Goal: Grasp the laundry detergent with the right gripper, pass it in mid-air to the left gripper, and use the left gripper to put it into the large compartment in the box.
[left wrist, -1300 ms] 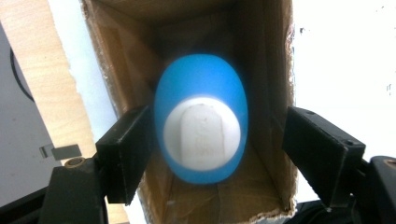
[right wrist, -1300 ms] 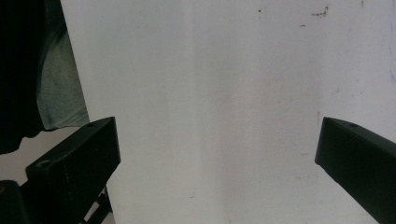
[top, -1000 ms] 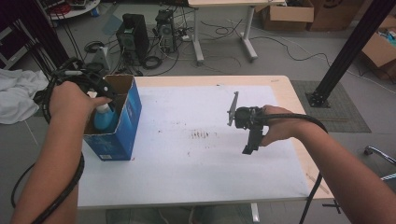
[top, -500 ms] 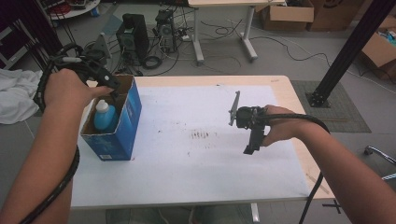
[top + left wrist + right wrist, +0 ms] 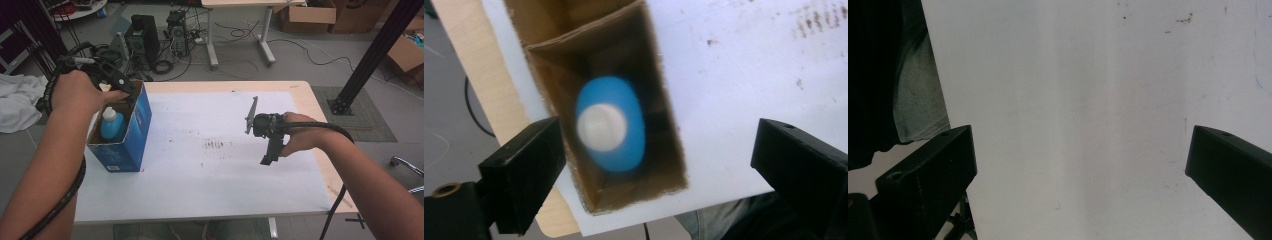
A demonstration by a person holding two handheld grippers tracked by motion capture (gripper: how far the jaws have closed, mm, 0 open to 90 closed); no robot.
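Observation:
A blue cardboard box (image 5: pixel 131 142) stands open-topped at the table's left, and a blue bottle with a white cap (image 5: pixel 112 124) stands upright inside it. My left gripper (image 5: pixel 121 86) hovers over the box's far rim, held in a hand. In the left gripper view the left gripper (image 5: pixel 656 147) is open wide, looking straight down on the bottle (image 5: pixel 610 125) in the box (image 5: pixel 664 100), with nothing between the jaws. My right gripper (image 5: pixel 263 132) hangs over the table's right half. In the right gripper view the right gripper (image 5: pixel 1080 150) is open above bare white tabletop.
The white table (image 5: pixel 210 165) has a dark smudge (image 5: pixel 215 145) near its middle. Beyond its far edge are computer towers (image 5: pixel 142 35), cables and another table's legs. A black post (image 5: pixel 372 55) rises at the right, and white cloth (image 5: pixel 17 107) lies on the floor at the left.
My left hand has lifted and drawn back from over the box, leaving the bottle standing inside. The right gripper has stayed in place.

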